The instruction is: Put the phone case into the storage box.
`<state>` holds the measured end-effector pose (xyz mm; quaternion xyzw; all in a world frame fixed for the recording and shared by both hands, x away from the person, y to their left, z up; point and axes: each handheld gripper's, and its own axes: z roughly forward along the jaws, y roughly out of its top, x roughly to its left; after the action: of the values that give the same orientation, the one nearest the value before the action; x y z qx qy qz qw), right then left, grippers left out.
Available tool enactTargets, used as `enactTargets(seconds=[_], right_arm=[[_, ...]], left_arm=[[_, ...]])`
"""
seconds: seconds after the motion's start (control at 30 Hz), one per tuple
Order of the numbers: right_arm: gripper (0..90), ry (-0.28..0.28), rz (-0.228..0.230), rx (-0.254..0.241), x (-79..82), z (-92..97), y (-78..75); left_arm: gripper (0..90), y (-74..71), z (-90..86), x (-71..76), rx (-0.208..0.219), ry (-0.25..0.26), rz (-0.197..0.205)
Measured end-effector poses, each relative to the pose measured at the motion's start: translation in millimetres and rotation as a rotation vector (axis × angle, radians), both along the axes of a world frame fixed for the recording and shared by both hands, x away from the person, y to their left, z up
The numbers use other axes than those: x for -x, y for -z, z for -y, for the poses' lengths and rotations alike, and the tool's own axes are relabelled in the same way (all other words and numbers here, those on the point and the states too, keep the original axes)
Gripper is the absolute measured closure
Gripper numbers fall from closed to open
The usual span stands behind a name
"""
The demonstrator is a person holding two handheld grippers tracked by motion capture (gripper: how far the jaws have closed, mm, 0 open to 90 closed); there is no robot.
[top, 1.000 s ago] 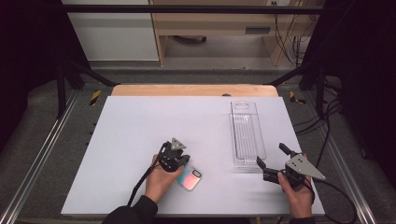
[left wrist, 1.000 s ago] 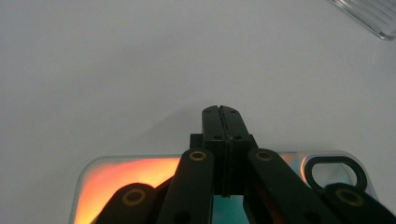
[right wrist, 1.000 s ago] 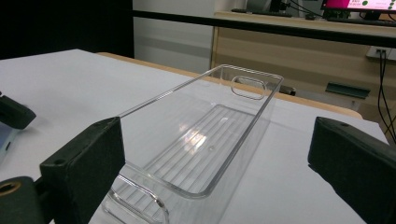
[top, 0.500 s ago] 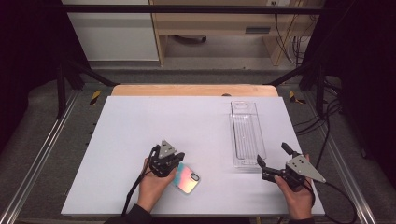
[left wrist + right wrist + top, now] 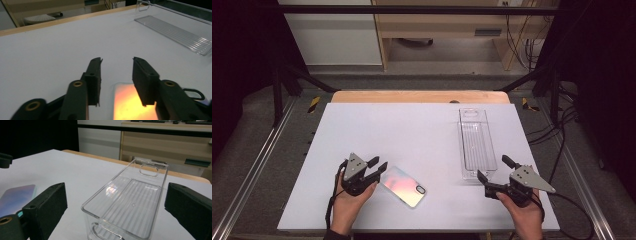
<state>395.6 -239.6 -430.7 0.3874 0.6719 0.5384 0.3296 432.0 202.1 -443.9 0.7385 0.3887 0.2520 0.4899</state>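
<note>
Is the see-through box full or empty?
Empty. The clear box shows only its ribbed floor in the right gripper view, and the phone lies outside it on the table.

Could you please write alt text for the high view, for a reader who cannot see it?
A phone case with an iridescent back lies flat on a white table, just beside the open left gripper. To the right, the open right gripper sits at the near end of an empty clear plastic bin.
</note>
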Motion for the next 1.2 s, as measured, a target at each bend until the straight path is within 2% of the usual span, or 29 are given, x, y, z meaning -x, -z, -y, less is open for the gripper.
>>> enactTargets(seconds=[0.03, 0.07, 0.1, 0.17, 0.27, 0.3, 0.37, 0.47, 0.57, 0.6, 0.63, 0.67, 0.73, 0.83, 0.9, 0.93, 0.97, 1.0, 1.07, 1.2], right_arm=[[4.6, 0.000, 0.000, 0.000, 0.0, 0.0, 0.0], [4.7, -0.006, 0.003, 0.005, 0.6, -3.5, -2.1], [4.6, -0.017, -0.002, 0.020, 1.2, -11.1, -6.0], [4.2, -0.038, -0.003, 0.026, 1.5, -18.7, -9.3], [3.9, -0.067, -0.015, 0.035, 0.8, -29.4, -13.7], [3.9, -0.067, -0.015, 0.035, 0.8, -29.4, -13.7], [3.6, -0.093, -0.044, 0.068, -0.8, -40.5, -17.4], [3.1, -0.131, -0.084, 0.074, -1.6, -54.1, -19.9], [3.1, -0.178, -0.110, 0.096, -0.9, -70.1, -20.1], [3.2, -0.196, -0.121, 0.108, -0.8, -75.4, -19.3], [3.3, -0.209, -0.135, 0.116, -1.0, -81.2, -18.1], [3.3, -0.209, -0.135, 0.116, -1.0, -81.2, -18.1], [3.6, -0.238, -0.159, 0.139, -1.6, -92.5, -15.2], [3.8, -0.274, -0.190, 0.160, -2.1, -108.3, -10.9], [3.7, -0.300, -0.212, 0.186, -2.5, -122.1, -6.1], [3.7, -0.300, -0.212, 0.186, -2.5, -122.1, -6.1], [3.8, -0.314, -0.236, 0.196, -3.8, -130.0, -2.0], [3.8, -0.314, -0.236, 0.196, -3.8, -130.0, -2.0], [4.1, -0.334, -0.272, 0.206, -5.8, -140.5, 4.5], [4.6, -0.353, -0.308, 0.226, -7.9, -153.4, 14.0]], left_arm=[[55.7, 0.1, -3.4, 1.3, 0.009, -0.005, 0.011], [51.5, 0.2, -6.5, 2.6, 0.010, -0.007, 0.023], [41.7, 0.2, -9.1, 3.7, 0.016, -0.011, 0.033], [34.1, 0.5, -17.1, 7.8, 0.037, -0.014, 0.061], [24.2, 0.8, -21.8, 11.2, 0.050, -0.020, 0.077], [24.2, 1.1, -24.2, 12.9, 0.053, -0.026, 0.087], [14.9, 1.4, -29.7, 16.3, 0.065, -0.029, 0.095], [8.2, 3.0, -40.0, 25.5, 0.082, -0.037, 0.107], [4.7, 6.7, -46.4, 31.9, 0.091, -0.049, 0.120], [4.0, 12.6, -52.2, 36.8, 0.102, -0.047, 0.122], [3.6, 15.2, -54.0, 37.6, 0.096, -0.049, 0.119], [3.4, 15.2, -54.0, 37.6, 0.096, -0.049, 0.119], [3.5, 16.9, -56.4, 36.0, 0.101, -0.061, 0.113], [3.5, 15.3, -62.4, 35.4, 0.118, -0.074, 0.136], [3.1, 16.4, -66.1, 34.8, 0.126, -0.077, 0.133], [3.0, 16.4, -66.1, 34.8, 0.126, -0.077, 0.133], [3.0, 16.6, -67.6, 34.3, 0.131, -0.081, 0.133], [3.0, 16.6, -67.6, 34.3, 0.131, -0.081, 0.133], [2.8, 16.7, -68.2, 33.9, 0.133, -0.076, 0.134], [2.7, 17.0, -68.8, 33.4, 0.128, -0.072, 0.132]])
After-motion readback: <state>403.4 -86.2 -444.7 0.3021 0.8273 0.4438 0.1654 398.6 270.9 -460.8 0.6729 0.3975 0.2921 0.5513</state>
